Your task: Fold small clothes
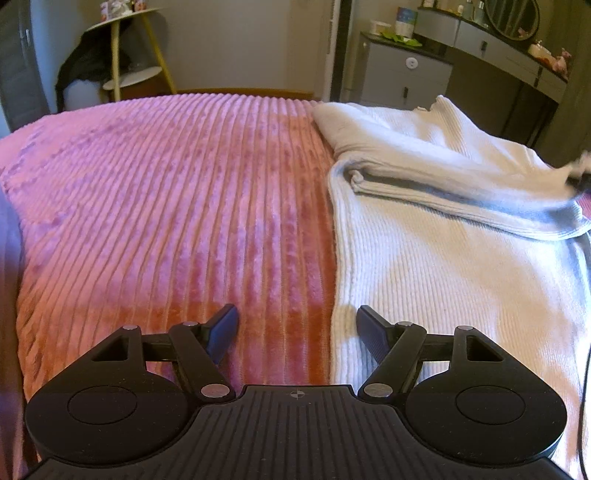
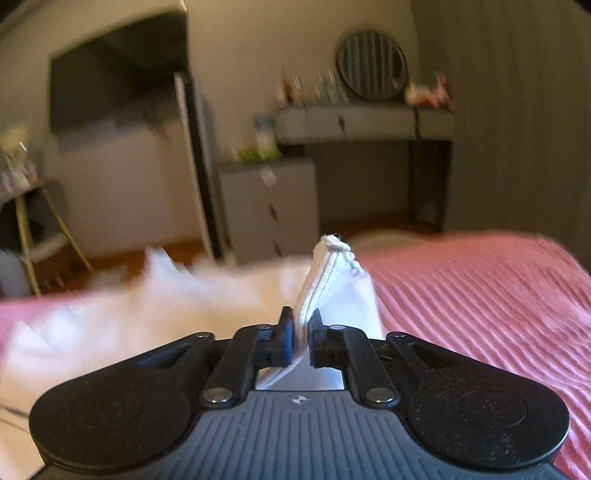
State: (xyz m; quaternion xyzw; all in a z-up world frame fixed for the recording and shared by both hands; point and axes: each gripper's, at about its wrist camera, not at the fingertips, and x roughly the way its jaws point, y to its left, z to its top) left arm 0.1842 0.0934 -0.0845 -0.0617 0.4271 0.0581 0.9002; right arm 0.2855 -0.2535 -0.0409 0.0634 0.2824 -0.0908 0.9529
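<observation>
Both claws look the same: left claw (image 1: pixel 297 325) and right claw (image 2: pixel 303 328) are matte black plastic, ribbed base, round side discs, silver screws, blue-faced pads (image 1: pixel 221 334), tiny crosshair mark

A pink, plush bedspread (image 1: pixel 166 206) ribbed in long parallel ridges covers the bed, its folds glowing orange-pink in the warm light near the camera and mauve farther off. On it lies a white ribbed-knit garment (image 1: pixel 443 266), finely corded, with grey shadow under its folded layers; the right wrist view shows its white stitched hem (image 2: pixel 325 284). The black plastic left gripper (image 1: pixel 297 328) carries dark blue pads, as does the black right gripper (image 2: pixel 301 332); both bodies are grooved in straight lines. Beyond stand a grey drawer cabinet (image 1: pixel 402 74), a grey dressing table (image 1: pixel 509 59) with a black-framed round mirror (image 1: pixel 511 16), and a yellow-legged white side table (image 1: pixel 122 51).
</observation>
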